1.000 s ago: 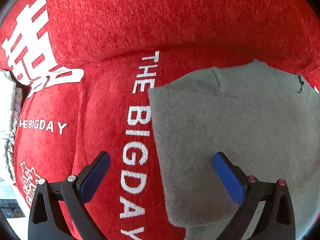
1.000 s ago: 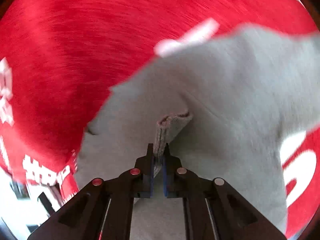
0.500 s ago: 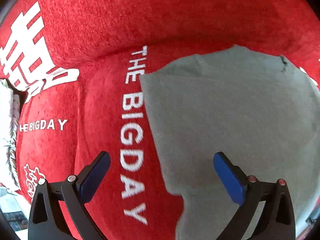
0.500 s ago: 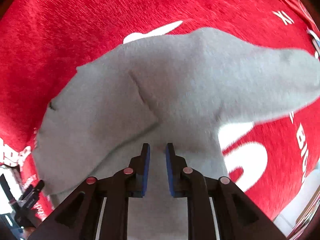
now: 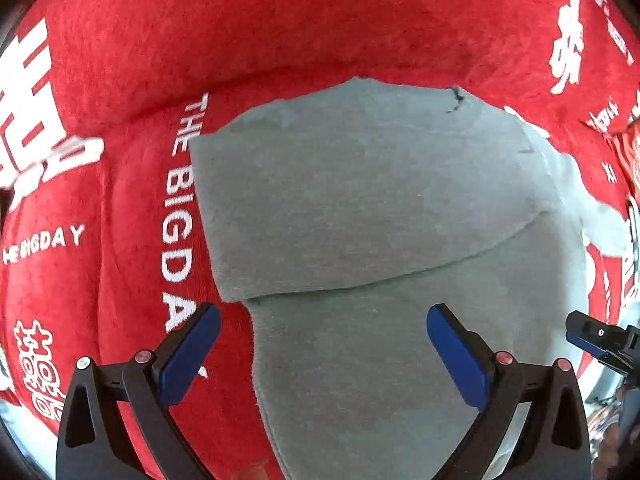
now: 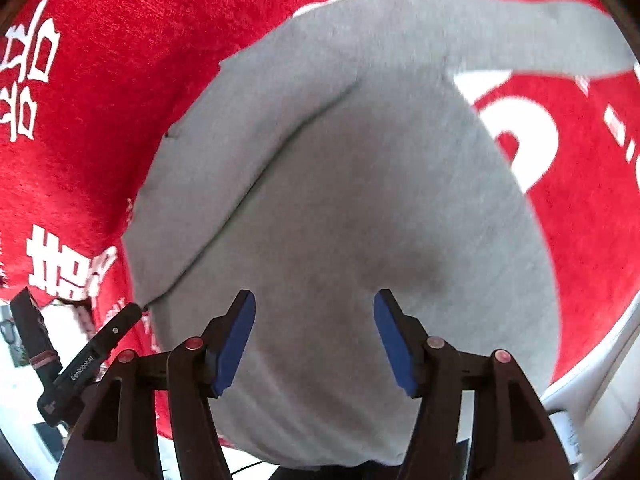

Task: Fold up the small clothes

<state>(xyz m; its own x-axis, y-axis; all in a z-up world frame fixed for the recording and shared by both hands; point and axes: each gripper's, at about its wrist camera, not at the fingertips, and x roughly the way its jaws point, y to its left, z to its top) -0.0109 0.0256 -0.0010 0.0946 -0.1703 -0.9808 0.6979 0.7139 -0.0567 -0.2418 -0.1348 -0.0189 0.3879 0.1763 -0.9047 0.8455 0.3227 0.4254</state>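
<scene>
- Left wrist view: the grey garment (image 5: 384,216) lies flat on the red blanket (image 5: 280,24), one flap folded across its upper half so a diagonal edge crosses the cloth. There are no bins or baskets here (only the blanket, with its white "THE BIG DAY" lettering (image 5: 178,216) just left of the garment).
- The left gripper (image 5: 323,340) hangs above the garment's lower part, jaws spread wide, nothing between the blue pads. The other tool's tip (image 5: 600,338) pokes in at the right edge.
- Right wrist view: the same garment (image 6: 360,200) fills the middle, a sleeve trailing to the upper right. The right gripper (image 6: 315,332) is above it, its jaws having just been opening, the cloth released and nothing pinched.
</scene>
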